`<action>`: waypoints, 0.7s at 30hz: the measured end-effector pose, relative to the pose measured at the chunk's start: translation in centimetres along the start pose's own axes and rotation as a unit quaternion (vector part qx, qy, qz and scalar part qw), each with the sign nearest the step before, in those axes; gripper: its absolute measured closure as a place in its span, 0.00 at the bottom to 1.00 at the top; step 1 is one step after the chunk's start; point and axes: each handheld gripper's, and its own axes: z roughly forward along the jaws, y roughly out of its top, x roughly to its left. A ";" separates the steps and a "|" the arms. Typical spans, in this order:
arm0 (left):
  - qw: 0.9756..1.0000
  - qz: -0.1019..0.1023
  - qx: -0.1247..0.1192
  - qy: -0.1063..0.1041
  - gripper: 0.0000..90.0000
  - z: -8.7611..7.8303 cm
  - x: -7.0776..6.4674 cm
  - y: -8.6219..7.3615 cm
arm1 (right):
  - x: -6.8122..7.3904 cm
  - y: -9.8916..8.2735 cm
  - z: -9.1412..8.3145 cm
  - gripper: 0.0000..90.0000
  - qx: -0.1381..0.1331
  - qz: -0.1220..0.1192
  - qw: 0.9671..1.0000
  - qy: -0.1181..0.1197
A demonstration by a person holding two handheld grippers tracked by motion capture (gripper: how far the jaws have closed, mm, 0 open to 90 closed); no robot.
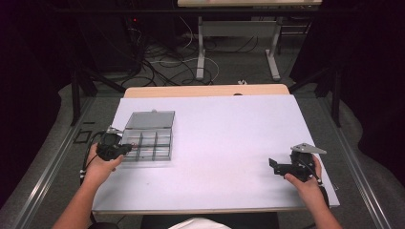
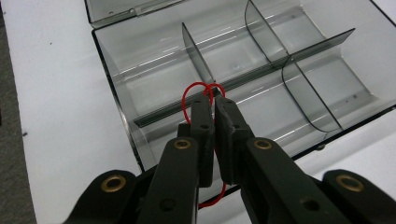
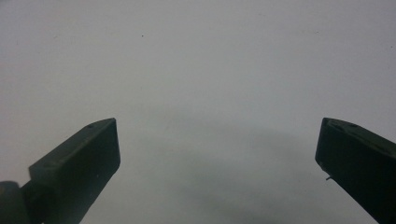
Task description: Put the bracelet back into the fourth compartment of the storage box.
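The white surface (image 1: 229, 143) sat in a dark, cable-strewn room. At its left, the left hand-held gripper (image 2: 214, 100) was clamped on one red rubber band (image 2: 194, 91), poised over one clear compartment box (image 2: 112, 60), lid open; dropping it in seemingly remained. At right, the right hand-held gripper (image 1: 273, 165) rested wide open, holding nothing.
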 end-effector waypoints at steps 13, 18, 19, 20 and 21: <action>1.000 -0.009 0.008 -0.003 0.96 0.7 0.2 -0.5 | 0.0 0.0 0.0 0.00 0.001 0.003 1.000 0.000; 1.000 -0.014 0.008 -0.005 0.91 0.8 0.2 -0.4 | 0.0 0.0 0.0 0.00 0.000 0.000 1.000 0.001; 1.000 -0.016 0.009 -0.006 0.90 0.7 0.2 -0.4 | 0.0 0.0 0.0 0.00 0.001 0.002 1.000 0.001; 1.000 -0.017 0.009 -0.007 0.88 0.7 0.2 -0.4 | 0.0 0.0 0.0 0.00 0.001 0.002 1.000 0.001; 1.000 -0.017 0.008 -0.005 0.87 0.7 0.3 -0.4 | 0.0 0.0 0.0 0.00 0.001 0.003 1.000 0.001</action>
